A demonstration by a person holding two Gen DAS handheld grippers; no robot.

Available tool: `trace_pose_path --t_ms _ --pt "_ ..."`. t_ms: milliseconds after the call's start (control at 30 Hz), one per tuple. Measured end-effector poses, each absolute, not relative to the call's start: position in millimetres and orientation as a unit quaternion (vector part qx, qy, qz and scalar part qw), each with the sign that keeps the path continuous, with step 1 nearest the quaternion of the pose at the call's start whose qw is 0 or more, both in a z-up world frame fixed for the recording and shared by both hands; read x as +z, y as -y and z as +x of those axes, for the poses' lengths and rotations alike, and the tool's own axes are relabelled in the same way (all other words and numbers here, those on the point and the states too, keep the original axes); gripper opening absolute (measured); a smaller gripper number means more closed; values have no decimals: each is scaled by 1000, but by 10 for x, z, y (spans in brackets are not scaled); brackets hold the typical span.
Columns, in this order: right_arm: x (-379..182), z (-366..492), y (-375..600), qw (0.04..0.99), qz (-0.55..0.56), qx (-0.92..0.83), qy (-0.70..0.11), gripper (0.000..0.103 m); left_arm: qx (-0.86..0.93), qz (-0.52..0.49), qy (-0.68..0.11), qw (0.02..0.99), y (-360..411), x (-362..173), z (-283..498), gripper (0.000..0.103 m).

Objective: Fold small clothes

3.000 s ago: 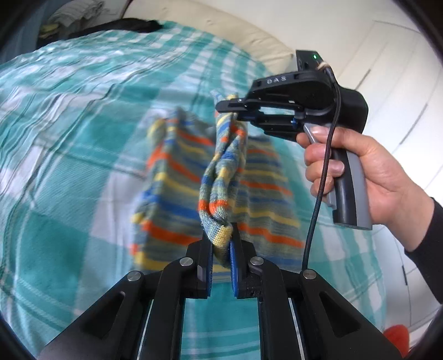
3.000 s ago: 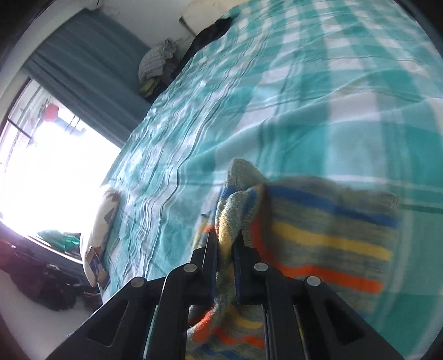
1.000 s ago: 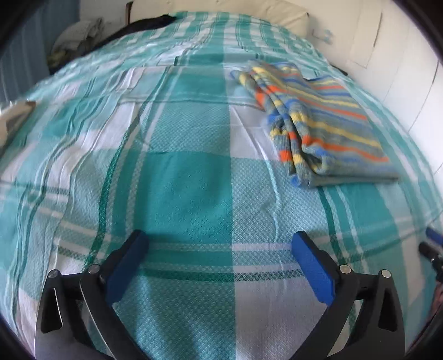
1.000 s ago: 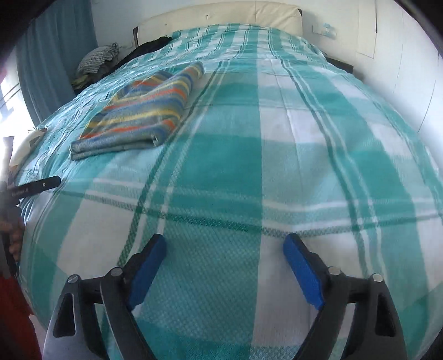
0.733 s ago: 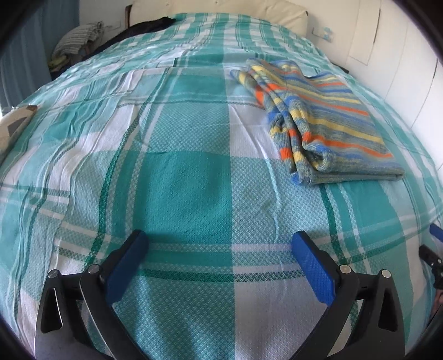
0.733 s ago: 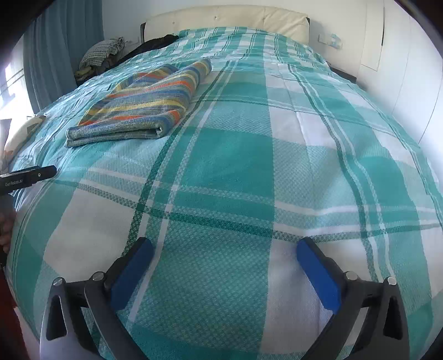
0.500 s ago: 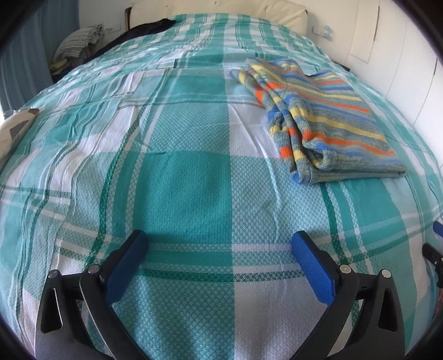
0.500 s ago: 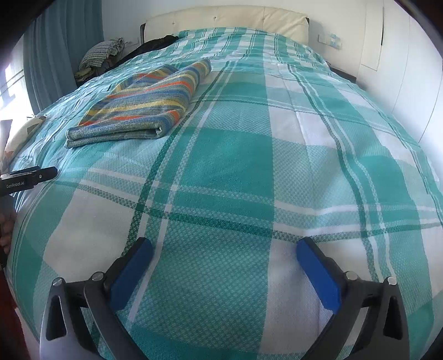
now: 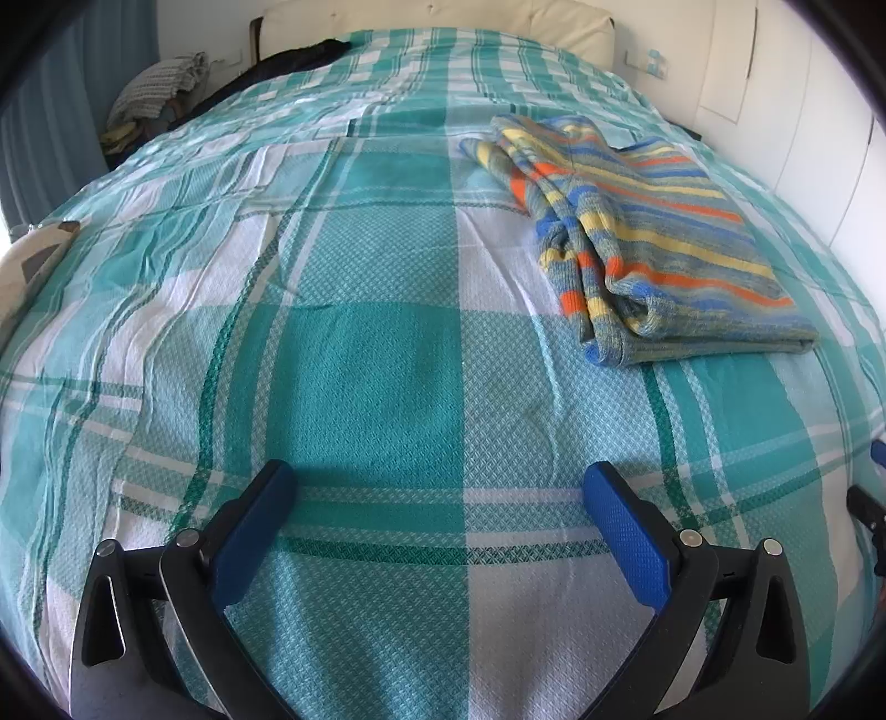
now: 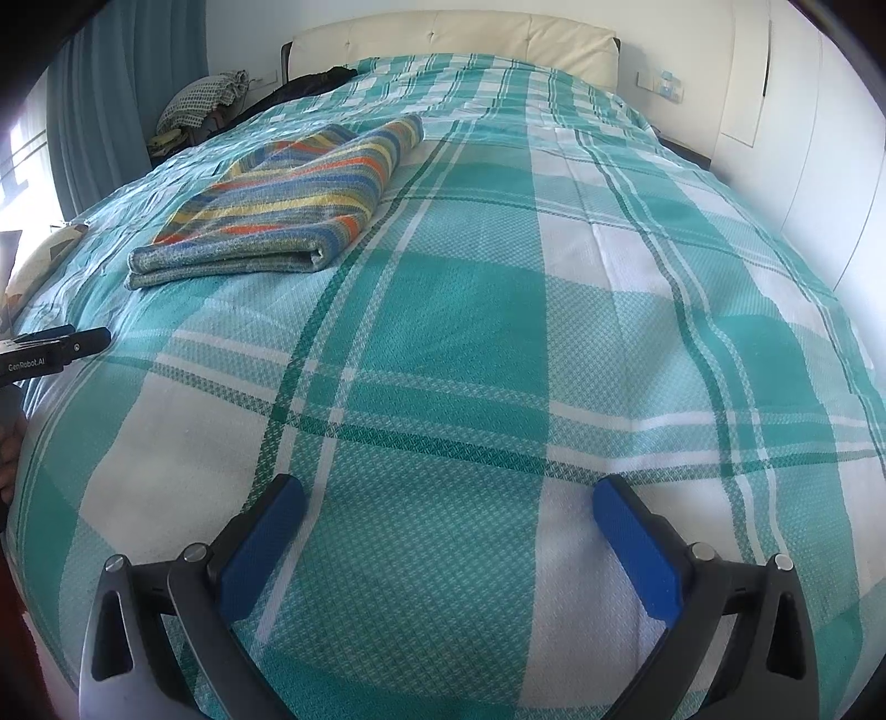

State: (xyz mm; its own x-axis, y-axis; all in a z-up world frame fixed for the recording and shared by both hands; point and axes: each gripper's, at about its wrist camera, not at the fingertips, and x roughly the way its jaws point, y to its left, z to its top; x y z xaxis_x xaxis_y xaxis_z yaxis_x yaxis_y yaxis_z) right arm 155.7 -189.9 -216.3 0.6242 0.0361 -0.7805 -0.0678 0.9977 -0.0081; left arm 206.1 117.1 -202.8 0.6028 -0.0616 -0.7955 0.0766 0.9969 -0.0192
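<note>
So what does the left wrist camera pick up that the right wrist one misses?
Only the left wrist view shows the bunched, rumpled edge of the folded striped sweater, which lies to its right. Only the right wrist view shows the sweater's neat folded edge, the window curtain and the side of the left hand-held gripper. Both show the teal checked bedspread, the cream headboard, and their own hand-held gripper wide open, holding nothing.
</note>
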Motion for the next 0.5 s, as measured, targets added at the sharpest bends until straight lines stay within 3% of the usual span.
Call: trace_pose_path --t_ms 367,500 --pt "-2139 1584 1810 890 -46 9 -454 102 -47 5 -460 887 -1190 -1969 2093 102" --pt "-1899 1698 1980 877 22 49 -478 101 -112 -85 -441 886 -1353 -1591 2235 102"
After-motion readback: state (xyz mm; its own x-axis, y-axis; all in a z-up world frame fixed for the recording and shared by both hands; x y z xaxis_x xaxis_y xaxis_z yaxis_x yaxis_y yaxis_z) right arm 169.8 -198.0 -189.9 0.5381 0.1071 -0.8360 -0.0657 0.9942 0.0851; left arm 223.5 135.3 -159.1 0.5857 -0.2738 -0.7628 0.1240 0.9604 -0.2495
